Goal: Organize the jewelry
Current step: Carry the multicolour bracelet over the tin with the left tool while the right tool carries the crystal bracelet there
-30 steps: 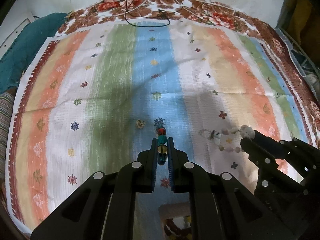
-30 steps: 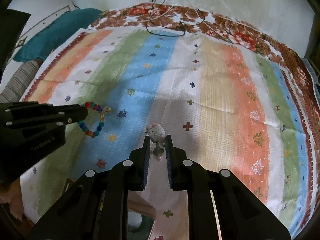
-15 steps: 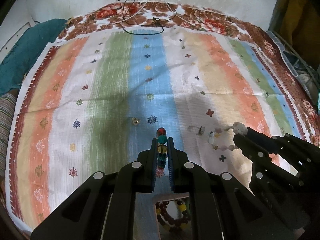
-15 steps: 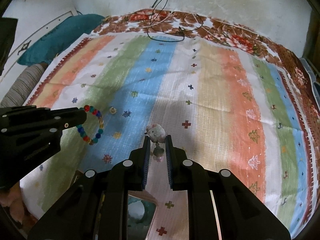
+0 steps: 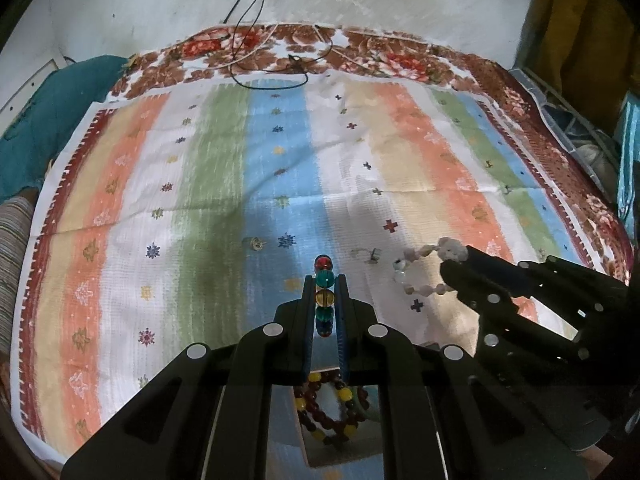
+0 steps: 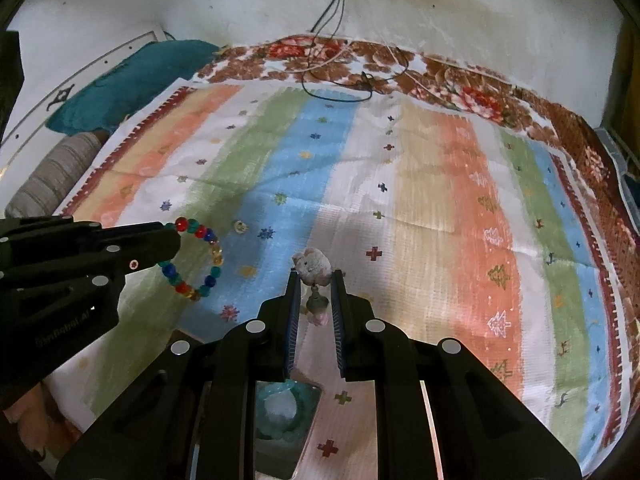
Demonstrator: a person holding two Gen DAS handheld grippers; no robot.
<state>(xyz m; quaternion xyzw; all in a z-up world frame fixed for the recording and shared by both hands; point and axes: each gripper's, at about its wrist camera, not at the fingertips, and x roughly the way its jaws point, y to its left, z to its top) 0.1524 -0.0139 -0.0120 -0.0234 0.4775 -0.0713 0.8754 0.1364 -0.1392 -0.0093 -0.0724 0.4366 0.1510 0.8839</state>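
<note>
Left tongs: matte black plastic, angular linkage arms, round silver screw heads at pivots, dark blue ribbed pads on inner finger faces. Right tongs: same black build, silver screws, blue ribbed pads. Faint pale lettering on left tongs' side, lower left of right view; unreadable.

The left hand-held gripper hides part of the red-and-yellow bead bracelet below it.
</note>
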